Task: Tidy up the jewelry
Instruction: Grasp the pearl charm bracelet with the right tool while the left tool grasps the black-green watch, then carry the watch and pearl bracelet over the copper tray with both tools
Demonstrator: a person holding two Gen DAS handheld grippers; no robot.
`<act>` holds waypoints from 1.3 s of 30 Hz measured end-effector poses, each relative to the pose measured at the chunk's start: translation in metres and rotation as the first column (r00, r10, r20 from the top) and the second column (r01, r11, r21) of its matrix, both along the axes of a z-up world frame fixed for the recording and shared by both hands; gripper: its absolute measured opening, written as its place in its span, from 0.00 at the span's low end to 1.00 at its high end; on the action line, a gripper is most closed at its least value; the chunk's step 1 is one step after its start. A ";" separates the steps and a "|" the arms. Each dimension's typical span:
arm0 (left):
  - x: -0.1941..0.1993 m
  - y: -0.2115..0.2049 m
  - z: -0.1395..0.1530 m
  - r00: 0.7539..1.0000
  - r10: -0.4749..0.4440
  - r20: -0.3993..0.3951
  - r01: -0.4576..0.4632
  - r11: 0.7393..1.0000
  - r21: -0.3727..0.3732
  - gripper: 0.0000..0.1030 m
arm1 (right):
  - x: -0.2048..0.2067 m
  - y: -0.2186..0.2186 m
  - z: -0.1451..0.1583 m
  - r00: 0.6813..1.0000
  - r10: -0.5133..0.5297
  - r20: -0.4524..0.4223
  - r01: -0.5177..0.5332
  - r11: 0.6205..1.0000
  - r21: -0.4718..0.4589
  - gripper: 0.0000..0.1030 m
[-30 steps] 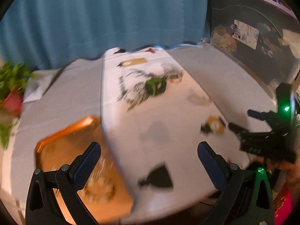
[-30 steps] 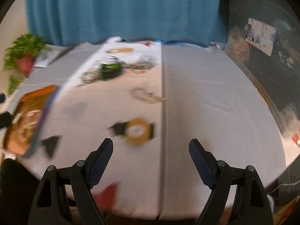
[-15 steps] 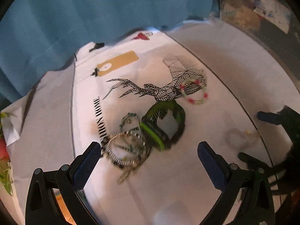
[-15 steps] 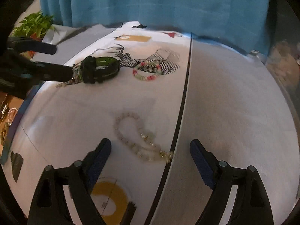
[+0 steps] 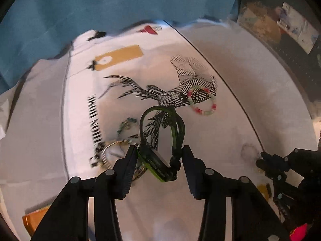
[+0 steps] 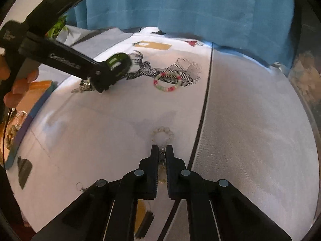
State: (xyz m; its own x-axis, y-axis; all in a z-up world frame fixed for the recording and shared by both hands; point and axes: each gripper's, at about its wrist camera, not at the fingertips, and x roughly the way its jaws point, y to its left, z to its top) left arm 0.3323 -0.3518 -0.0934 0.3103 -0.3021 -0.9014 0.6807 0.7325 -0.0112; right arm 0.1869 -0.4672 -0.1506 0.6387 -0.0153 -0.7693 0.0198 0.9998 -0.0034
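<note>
White printed cloth (image 5: pixel 230 108) spread beneath everything, left gripper (image 5: pixel 159 156) closing with the black-and-green watch (image 5: pixel 160 140) pressed between its fingers, right gripper (image 6: pixel 162 151) clamped on the pale bead bracelet (image 6: pixel 163 134), pink-and-green bracelet (image 6: pixel 168 82) left on the deer print.

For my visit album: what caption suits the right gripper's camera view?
Right gripper shut on a pale bead bracelet lying on the white tablecloth.

Matt white cloth (image 6: pixel 250 120) covers the table; at its twelve o'clock hangs soft blue curtain fabric (image 6: pixel 180 6). The green-edged band (image 5: pixel 160 140) looks rubbery; the beaded bracelet (image 6: pixel 168 82) glossy plastic.
</note>
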 end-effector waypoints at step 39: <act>-0.245 0.267 0.100 0.973 0.207 0.100 -0.176 0.951 -0.253 0.41 | -0.204 0.170 0.110 0.985 0.009 0.174 -0.012 1.000 0.017 0.06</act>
